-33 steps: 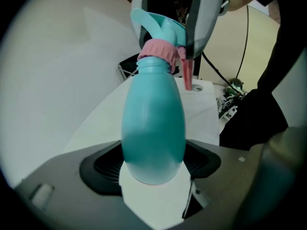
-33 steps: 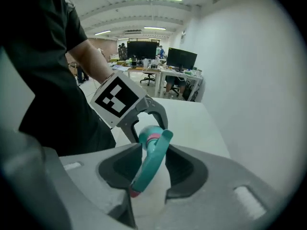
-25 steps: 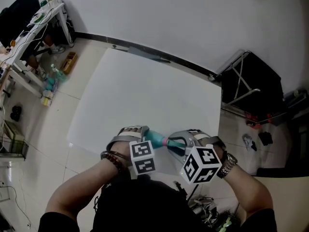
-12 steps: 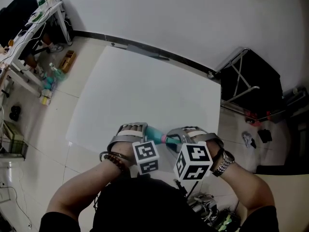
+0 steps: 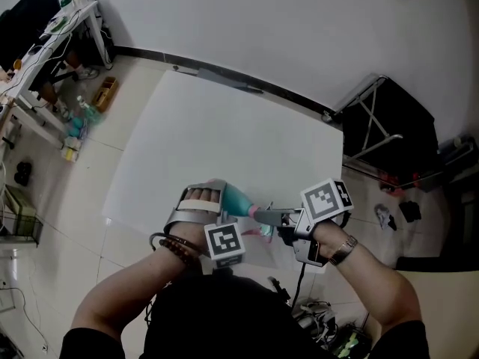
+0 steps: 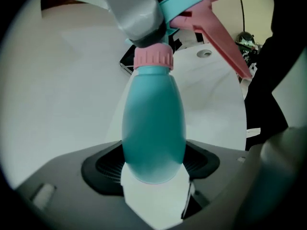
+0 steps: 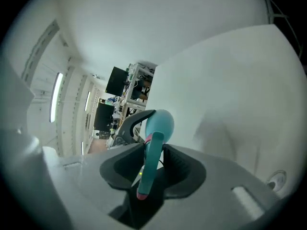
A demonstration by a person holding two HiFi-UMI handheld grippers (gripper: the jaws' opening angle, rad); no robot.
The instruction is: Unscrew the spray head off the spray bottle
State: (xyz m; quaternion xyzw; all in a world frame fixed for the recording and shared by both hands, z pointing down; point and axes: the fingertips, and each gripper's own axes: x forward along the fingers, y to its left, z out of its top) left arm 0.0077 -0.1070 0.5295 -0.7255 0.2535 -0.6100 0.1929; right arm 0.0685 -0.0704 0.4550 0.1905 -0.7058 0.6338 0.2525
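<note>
The teal spray bottle is held off the white table, lying nearly level between my two hands. My left gripper is shut on the bottle's rounded body, with a pad on each side. A pink collar joins the body to the teal and pink spray head. My right gripper is shut on the spray head, whose pink trigger tip points back between the jaws. In the right gripper view the bottle body shows beyond the head, with a dark jaw of the left gripper beside it.
A black folding stand is off the table's right edge. A cluttered desk stands far left on the tiled floor. Cables lie near my body. A dark flat phone-like object lies on the table behind the bottle.
My right gripper has rolled about its own axis on the spray head, so its marker cube swung from below to the upper right. The left hand shifted a little and the bottle tilted.
</note>
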